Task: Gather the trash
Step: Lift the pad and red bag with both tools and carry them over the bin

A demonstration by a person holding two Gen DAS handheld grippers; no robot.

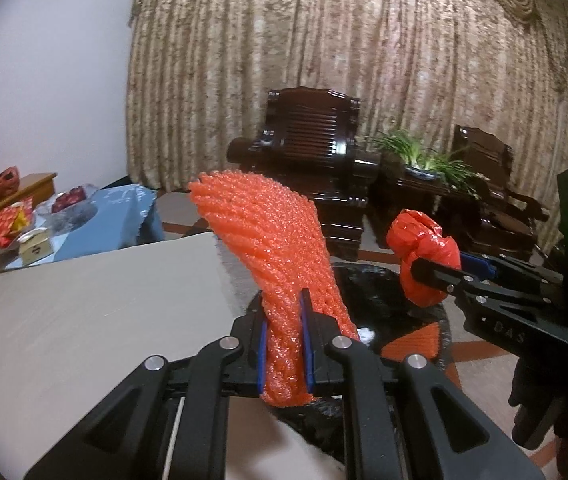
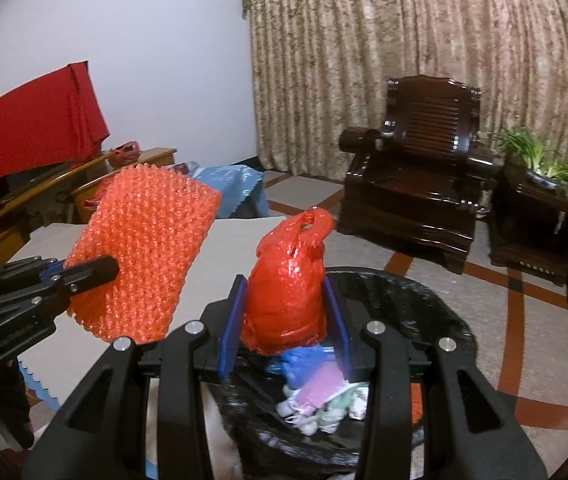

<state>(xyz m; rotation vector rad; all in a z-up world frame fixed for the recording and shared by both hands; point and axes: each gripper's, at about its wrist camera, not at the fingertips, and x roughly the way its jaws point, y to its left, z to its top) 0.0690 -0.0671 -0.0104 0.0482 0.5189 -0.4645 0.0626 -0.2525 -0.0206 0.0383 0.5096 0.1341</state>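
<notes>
Lined bin (image 2: 424, 300) by table (image 2: 224, 248), 2 armchairs (image 2: 416, 184) beyond.

The bin (image 2: 424, 300) stands open-mouthed just past the table (image 1: 84, 300) edge, black liner wide, with air clear above it. Rubbish (image 2: 324, 400) already lies low inside, well under the rim. The two grippers hang close together over it, the foam net (image 1: 280, 248) and the red bag (image 2: 288, 292) filling the gap between them. The armchair (image 2: 416, 168) stands well apart beyond.
</notes>
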